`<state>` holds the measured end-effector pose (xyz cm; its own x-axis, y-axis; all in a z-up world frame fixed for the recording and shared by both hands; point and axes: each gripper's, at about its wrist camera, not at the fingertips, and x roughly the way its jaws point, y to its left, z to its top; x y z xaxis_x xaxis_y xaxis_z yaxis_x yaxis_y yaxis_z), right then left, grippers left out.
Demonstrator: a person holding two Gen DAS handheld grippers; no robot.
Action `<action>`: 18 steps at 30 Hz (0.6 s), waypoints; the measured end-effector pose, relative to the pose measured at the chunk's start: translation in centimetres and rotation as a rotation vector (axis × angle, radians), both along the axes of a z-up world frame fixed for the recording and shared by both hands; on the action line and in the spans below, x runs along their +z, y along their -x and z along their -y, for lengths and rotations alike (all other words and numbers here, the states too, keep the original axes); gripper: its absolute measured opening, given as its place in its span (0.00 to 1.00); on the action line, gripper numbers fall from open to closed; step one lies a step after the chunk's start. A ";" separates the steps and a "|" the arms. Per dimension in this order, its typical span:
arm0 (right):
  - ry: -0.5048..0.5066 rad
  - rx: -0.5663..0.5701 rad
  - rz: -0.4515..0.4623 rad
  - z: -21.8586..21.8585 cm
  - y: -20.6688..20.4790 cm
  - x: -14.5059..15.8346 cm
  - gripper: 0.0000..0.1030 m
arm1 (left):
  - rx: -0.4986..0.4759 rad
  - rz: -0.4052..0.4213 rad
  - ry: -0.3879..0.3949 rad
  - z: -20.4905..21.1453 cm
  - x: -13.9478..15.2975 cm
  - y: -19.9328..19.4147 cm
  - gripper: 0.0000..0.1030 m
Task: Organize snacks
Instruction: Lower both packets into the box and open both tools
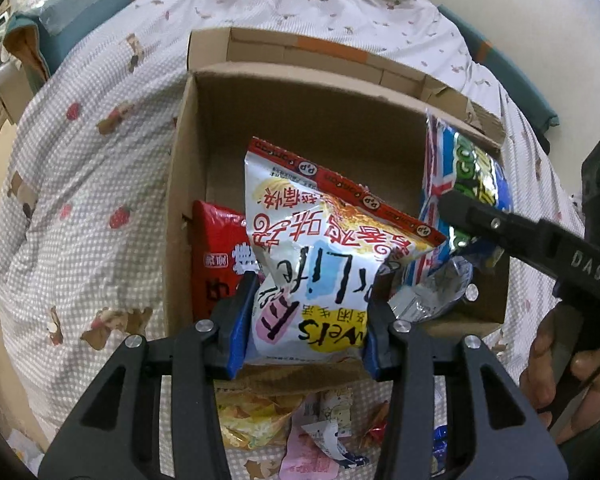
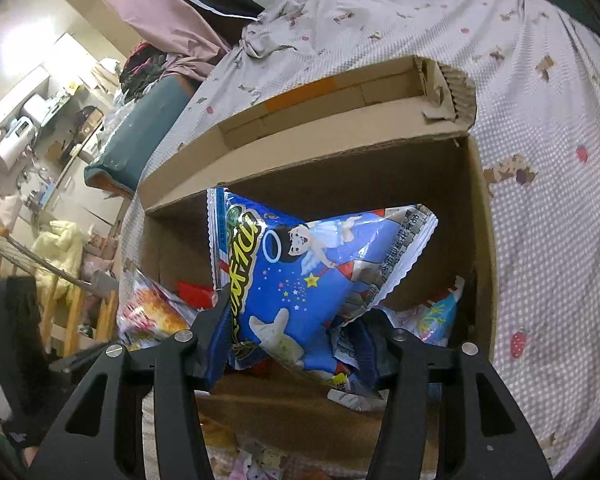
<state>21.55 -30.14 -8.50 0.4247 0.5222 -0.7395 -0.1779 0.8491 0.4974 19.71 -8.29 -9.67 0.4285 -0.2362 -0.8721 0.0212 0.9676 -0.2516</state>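
White bag [image 1: 300, 280] clamped in left tongs [image 1: 306, 320], above box [image 1: 300, 120].

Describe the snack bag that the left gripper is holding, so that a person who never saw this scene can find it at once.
Find the open cardboard box on the patterned bed cover. Over its near edge, the left gripper clamps a white bag. Unlike the red bag beside it and the blue bag, it has a red top strip and large red lettering.
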 end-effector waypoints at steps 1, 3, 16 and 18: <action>-0.018 -0.004 -0.010 0.1 -0.2 -0.1 0.54 | -0.002 -0.002 0.001 0.0 -0.1 0.0 0.40; -0.048 -0.021 -0.010 0.4 -0.3 -0.2 0.54 | -0.004 -0.006 0.007 0.0 -0.3 -0.2 0.40; -0.110 -0.079 0.015 1.8 0.1 0.7 0.89 | -0.015 0.012 0.012 0.2 0.1 0.0 0.81; -0.116 -0.084 0.013 2.1 0.1 0.8 0.89 | -0.012 0.021 0.010 0.1 0.3 0.1 0.84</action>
